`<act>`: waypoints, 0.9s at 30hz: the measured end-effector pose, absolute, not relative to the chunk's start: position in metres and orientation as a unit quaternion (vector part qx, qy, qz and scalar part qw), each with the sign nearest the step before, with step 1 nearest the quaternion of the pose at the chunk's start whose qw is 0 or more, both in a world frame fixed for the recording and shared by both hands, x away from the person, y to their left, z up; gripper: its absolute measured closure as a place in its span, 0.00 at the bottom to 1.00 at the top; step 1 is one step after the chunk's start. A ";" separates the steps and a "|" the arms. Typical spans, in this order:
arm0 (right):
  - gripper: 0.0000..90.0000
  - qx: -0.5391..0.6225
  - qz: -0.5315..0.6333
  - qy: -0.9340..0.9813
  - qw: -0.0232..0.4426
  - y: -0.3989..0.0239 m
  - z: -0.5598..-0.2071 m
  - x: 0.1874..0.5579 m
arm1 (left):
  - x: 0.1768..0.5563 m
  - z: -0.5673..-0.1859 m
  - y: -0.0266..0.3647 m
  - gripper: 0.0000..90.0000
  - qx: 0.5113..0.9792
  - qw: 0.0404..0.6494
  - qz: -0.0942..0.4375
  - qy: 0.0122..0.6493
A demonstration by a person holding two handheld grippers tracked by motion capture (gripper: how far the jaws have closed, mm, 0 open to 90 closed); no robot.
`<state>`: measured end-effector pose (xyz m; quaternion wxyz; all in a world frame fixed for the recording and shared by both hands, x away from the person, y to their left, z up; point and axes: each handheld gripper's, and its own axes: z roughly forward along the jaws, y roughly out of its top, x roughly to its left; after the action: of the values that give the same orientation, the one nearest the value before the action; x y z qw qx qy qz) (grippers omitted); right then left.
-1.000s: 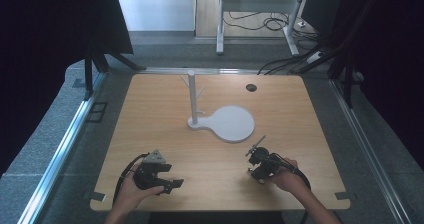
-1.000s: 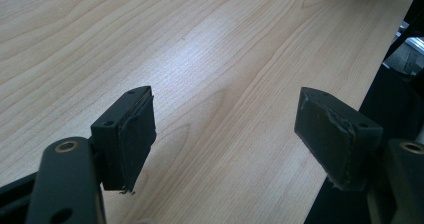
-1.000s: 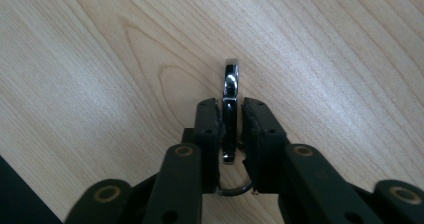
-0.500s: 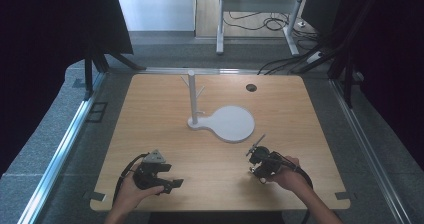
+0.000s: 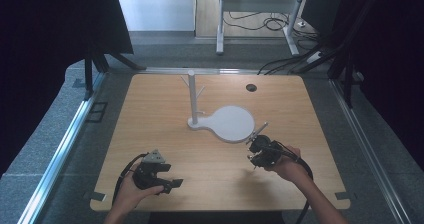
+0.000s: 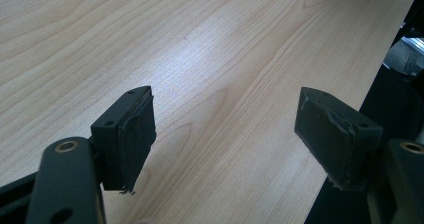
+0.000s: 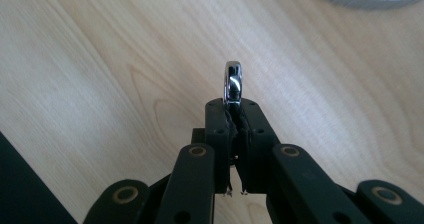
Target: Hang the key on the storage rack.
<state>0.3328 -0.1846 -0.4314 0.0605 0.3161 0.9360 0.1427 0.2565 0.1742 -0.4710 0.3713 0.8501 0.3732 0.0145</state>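
Left gripper (image 5: pixel 167 183): held low over the near left part of the wooden table (image 5: pixel 165 114), jaws spread wide with bare tabletop between the pads (image 6: pixel 135 134); nothing held, nothing touched. White stand (image 5: pixel 192 98): upright post with short side pegs on a rounded flat base (image 5: pixel 232 124), mid-table, well apart from the left gripper and near the right one. Right gripper (image 5: pixel 257 151): over the near right part of the table, just short of the base's edge, jaws pressed together on a ring (image 7: pixel 233 83). Ring: small, polished silvery metal, pinched edge-on at the very tips so that its upper arc stands clear above the pads, over bare wood. Handling, by judgement: light, rigid, not fragile, but smooth and narrow, so liable to slip or swivel in a tip pinch. Best taken across the flat faces of the band, as here, leaving the opening free to pass over a peg.
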 end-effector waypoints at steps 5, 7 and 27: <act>0.94 0.314 0.152 0.935 0.065 -0.179 -0.425 0.339 | 0.256 -0.471 0.174 0.27 0.850 0.371 0.014 0.373; 0.94 0.311 0.154 0.935 0.066 -0.176 -0.423 0.342 | 0.256 -0.471 0.174 0.27 0.850 0.371 0.014 0.373; 0.94 0.308 0.171 0.933 0.075 -0.161 -0.411 0.358 | 0.257 -0.472 0.173 0.27 0.852 0.367 0.012 0.373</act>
<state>0.3576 -0.1609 -0.4113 0.0754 0.3084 0.9328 0.1705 0.2567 0.1726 -0.4724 0.3673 0.8520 0.3729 0.0122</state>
